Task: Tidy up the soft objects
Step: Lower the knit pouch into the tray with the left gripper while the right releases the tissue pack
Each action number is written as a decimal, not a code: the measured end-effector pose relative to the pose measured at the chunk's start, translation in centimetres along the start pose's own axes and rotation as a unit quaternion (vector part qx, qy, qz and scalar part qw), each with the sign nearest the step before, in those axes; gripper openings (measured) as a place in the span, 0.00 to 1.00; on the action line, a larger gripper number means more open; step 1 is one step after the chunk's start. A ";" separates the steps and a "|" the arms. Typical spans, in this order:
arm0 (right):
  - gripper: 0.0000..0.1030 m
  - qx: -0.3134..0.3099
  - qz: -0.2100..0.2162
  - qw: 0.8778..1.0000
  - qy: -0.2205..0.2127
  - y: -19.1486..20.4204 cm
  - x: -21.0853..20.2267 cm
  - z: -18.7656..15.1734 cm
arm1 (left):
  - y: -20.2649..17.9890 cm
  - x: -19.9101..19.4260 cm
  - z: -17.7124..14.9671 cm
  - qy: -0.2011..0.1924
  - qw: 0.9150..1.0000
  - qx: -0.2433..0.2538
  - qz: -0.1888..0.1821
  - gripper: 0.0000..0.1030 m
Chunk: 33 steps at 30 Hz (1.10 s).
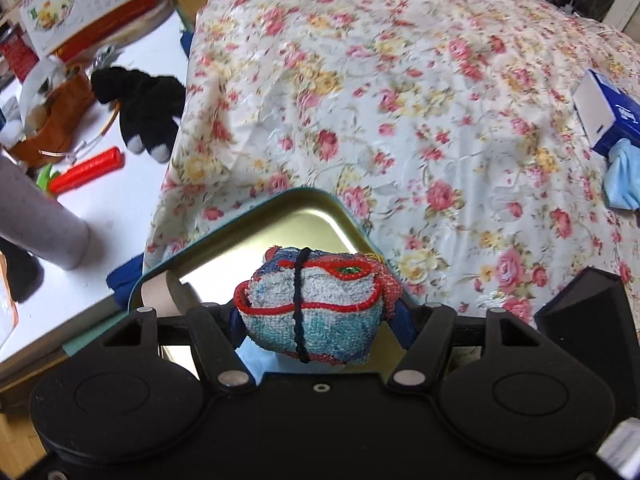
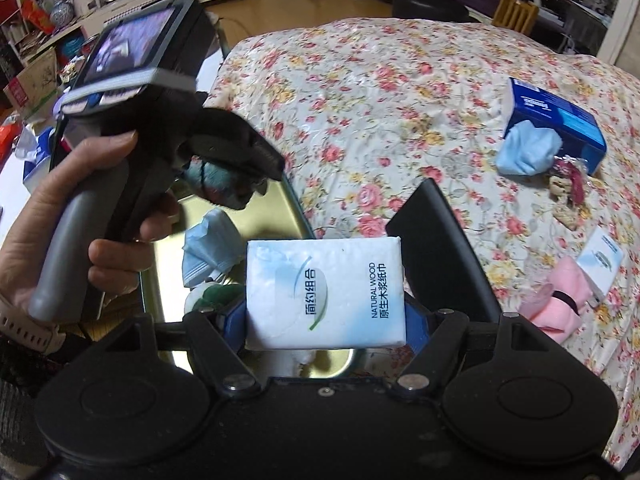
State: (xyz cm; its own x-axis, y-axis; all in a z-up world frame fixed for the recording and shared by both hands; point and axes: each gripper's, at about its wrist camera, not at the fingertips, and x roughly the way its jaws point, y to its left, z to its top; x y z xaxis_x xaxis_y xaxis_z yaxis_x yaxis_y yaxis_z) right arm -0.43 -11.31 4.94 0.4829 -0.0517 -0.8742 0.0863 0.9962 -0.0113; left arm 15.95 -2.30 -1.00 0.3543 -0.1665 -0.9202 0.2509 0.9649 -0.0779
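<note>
Left tool (image 1: 308, 312): clamps towel bundle (image 1: 310, 304) | right tool (image 2: 324, 320): clamps tissue pack (image 2: 324, 292) | lower both fully into tray (image 1: 256, 216) before releasing.

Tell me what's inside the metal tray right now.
In the tray lie a blue face mask and something white and green. The tissue pack in the right tongs covers the rest.

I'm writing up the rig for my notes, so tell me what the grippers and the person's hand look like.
Both grippers are matte black with round discs, silver rivets and blue finger pads. The left gripper, seen from the right wrist camera, has a grey handle and a small lit screen on top. The left hand is bare, with a pale pink watch strap at the wrist.
</note>
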 end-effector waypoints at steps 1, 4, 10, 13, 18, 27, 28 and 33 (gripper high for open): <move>0.71 -0.001 0.000 1.000 0.001 0.0 0.1 0.1 | 0.0 -0.2 0.0 -0.003 1.000 0.002 0.000 0.66; 0.71 -0.003 0.000 1.000 0.006 0.4 0.4 0.2 | 0.3 -0.4 -0.1 -0.008 1.000 -0.006 0.000 0.73; 0.71 -0.006 0.001 1.000 0.007 0.9 1.5 1.3 | 1.8 -0.2 -0.2 0.003 0.999 -0.039 -0.007 0.75; 0.71 -0.011 0.003 1.000 0.008 1.4 2.0 1.7 | 2.3 0.2 -0.3 0.012 0.999 -0.050 -0.007 0.75; 0.74 -0.012 0.001 1.000 0.016 2.2 3.3 2.8 | 2.4 0.2 -0.5 0.012 0.999 -0.052 0.003 0.74; 0.74 -0.009 0.002 0.999 0.038 2.0 4.2 2.6 | 2.5 0.3 -0.5 0.005 0.998 -0.045 0.047 0.75; 0.74 -0.008 0.001 0.999 0.040 1.9 4.2 2.5 | 2.5 0.3 -0.5 0.006 0.998 -0.044 0.044 0.75; 0.74 -0.005 -0.002 0.999 0.044 1.7 4.2 2.4 | 2.1 0.6 -0.7 0.013 0.999 -0.036 0.036 0.75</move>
State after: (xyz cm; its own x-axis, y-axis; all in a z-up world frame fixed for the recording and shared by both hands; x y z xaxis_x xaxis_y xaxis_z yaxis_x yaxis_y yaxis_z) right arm 3.81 -9.98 2.39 0.4042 -0.0501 -0.9133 0.0796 0.9966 -0.0195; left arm 16.08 -0.21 -1.94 0.3445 -0.0919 -0.9343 0.1600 0.9864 -0.0380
